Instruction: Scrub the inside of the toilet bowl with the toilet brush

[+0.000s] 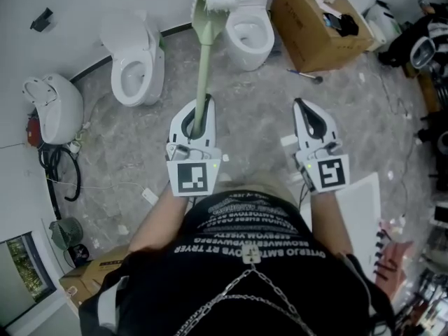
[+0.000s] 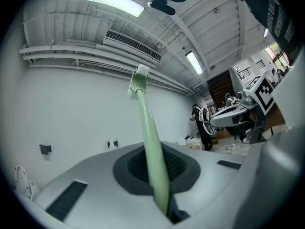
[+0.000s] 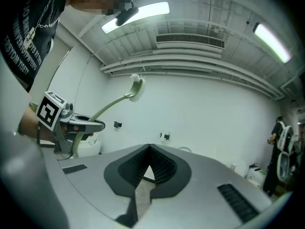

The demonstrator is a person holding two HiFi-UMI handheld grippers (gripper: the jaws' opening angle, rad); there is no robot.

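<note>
My left tongs point(image 1: 201, 112) pinch the green toilet brush point(image 1: 205, 54) by its handle, bristles toward 12 o'clock, beside the toilet bowl point(image 1: 249, 37). My right tongs point(image 1: 303, 108), at 3 o'clock, are pressed together and empty.

Holds the left gripper point(image 1: 199, 110) out ahead of the waist, jaws clamped on the handle of the toilet brush point(image 1: 205, 54). Carries the right gripper point(image 1: 303, 110) level beside it, well apart, jaws closed tip to tip on nothing. Extends both forearms point(image 1: 155, 222) forward from the torso.

Bare floor point(image 1: 259, 103) lies before left toilet point(image 1: 133, 68), middle toilet point(image 1: 250, 37) and cardboard box point(image 1: 308, 30).
</note>
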